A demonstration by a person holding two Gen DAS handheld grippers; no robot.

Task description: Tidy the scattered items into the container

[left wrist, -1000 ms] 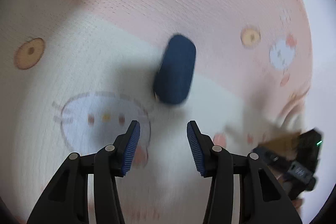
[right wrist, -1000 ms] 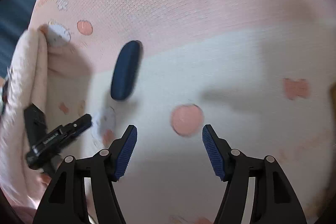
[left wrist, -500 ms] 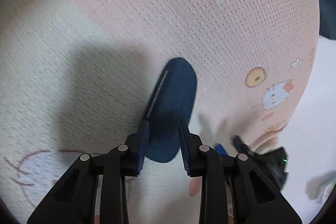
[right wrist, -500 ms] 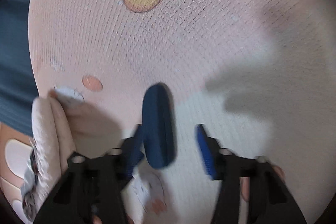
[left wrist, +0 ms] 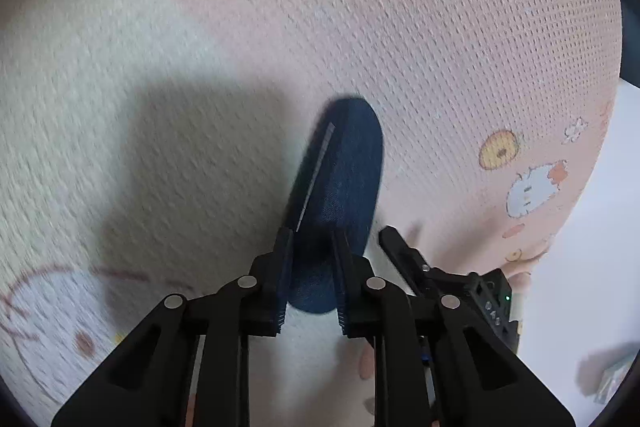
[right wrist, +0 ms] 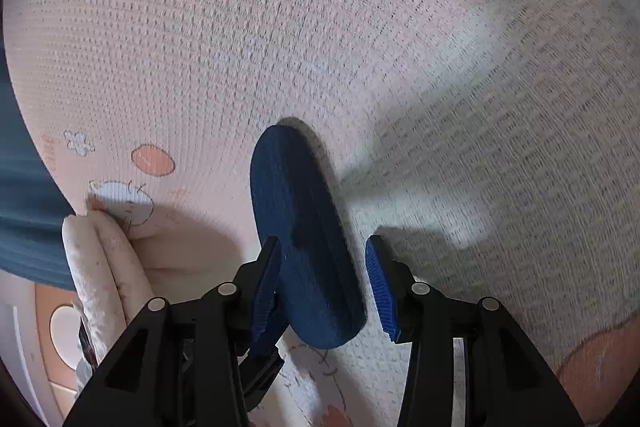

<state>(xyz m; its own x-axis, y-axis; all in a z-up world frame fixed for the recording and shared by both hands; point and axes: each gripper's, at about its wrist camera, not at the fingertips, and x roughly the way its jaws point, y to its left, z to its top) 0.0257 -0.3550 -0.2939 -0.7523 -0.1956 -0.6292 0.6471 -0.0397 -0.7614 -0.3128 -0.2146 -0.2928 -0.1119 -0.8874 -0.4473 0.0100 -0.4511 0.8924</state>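
A dark blue oblong zip case [left wrist: 344, 163] lies on a pink and cream printed blanket [left wrist: 440, 47]. My left gripper [left wrist: 312, 243] has its jaws closing, and both pads press on the case's near end. In the right wrist view the same case [right wrist: 288, 187] sits between the fingers of my right gripper [right wrist: 323, 247]. Its jaws are opening: the left pad [right wrist: 264, 287] touches the case, while the right pad [right wrist: 380, 287] stands clear of it. The right gripper's black body [left wrist: 452, 287] shows beside the case in the left wrist view. No container shows in either view.
The blanket's folded edge [right wrist: 100, 267] rises at the left of the right wrist view, with a dark blue surface [right wrist: 24, 219] beyond it. A white surface [left wrist: 592, 267] lies past the blanket's right edge.
Both grippers have come down and in onto the case, which earlier lay ahead of them. The left jaws have narrowed onto its near end. The right jaws have narrowed around it.
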